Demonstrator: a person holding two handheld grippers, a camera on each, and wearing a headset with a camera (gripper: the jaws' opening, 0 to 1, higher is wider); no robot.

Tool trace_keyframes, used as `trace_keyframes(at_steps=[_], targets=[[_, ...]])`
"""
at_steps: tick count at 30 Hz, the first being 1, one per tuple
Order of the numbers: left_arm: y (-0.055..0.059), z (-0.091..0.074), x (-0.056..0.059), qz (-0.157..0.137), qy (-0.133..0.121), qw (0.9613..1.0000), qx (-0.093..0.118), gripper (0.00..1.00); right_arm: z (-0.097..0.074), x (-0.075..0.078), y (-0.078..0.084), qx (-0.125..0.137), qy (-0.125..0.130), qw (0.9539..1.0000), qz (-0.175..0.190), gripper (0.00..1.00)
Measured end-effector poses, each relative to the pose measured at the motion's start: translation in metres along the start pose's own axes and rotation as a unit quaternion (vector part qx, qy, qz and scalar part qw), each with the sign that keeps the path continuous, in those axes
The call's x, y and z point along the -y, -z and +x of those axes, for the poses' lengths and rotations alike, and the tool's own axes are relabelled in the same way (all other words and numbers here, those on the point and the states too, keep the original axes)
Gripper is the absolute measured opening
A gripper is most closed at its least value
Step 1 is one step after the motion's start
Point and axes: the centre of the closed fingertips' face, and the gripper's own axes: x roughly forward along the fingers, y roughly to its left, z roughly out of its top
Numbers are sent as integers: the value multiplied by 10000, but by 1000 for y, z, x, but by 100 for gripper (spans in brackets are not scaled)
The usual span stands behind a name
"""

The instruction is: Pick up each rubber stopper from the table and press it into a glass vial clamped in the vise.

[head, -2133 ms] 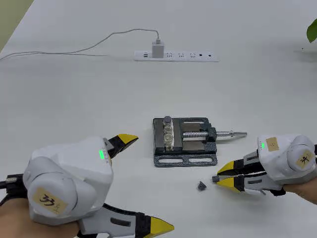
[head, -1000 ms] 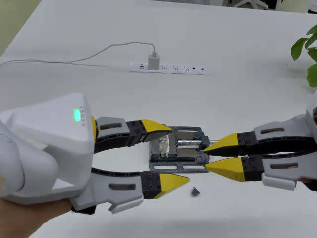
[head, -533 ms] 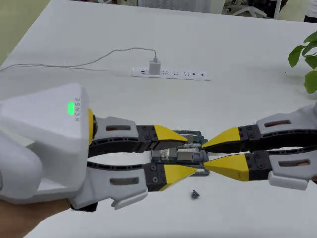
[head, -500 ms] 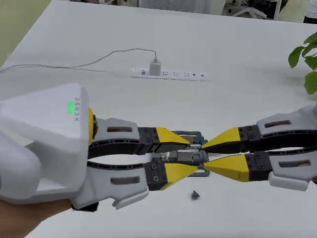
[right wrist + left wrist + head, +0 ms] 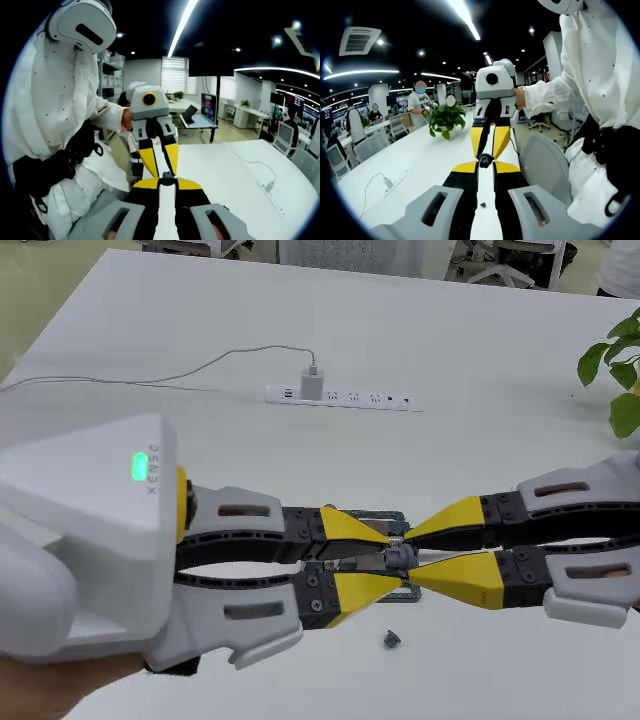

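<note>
Both grippers are raised above the table and point tip to tip. A small dark rubber stopper [image 5: 398,558] hangs between their yellow tips. My right gripper [image 5: 412,556] is shut on it. My left gripper [image 5: 392,560] has its jaws narrowed to either side of the same stopper [image 5: 485,160]; whether they touch it is unclear. From the right gripper view the stopper [image 5: 167,179] sits at my own tips, with the left gripper's tips meeting it from above. A second stopper [image 5: 391,640] lies on the table. The vise [image 5: 345,561] is mostly hidden behind the jaws.
A white power strip [image 5: 340,397] with a plugged charger and cable lies at the back of the white table [image 5: 480,360]. A green plant [image 5: 615,390] stands at the right edge. People and office chairs are in the room beyond.
Both grippers rose from the table and came together, the right one carrying a stopper. The left jaws have narrowed steadily, from wide open to close around the stopper.
</note>
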Motion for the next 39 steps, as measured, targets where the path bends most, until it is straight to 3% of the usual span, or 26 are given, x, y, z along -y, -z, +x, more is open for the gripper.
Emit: trace_keyframes(at_steps=[16,30,39], targets=[[-1,-4,-2,-114,-1,9999,123,4,3,-3,-4,4,-47,10000,2,6],[-12,-12,-5,-815,128,9940,713,3,1,-5,-20,203,-109,9997,67,7],[-19,-14,-6,-1054,165,9896,962,3,0,-5,-26,303,-115,9994,83,7]])
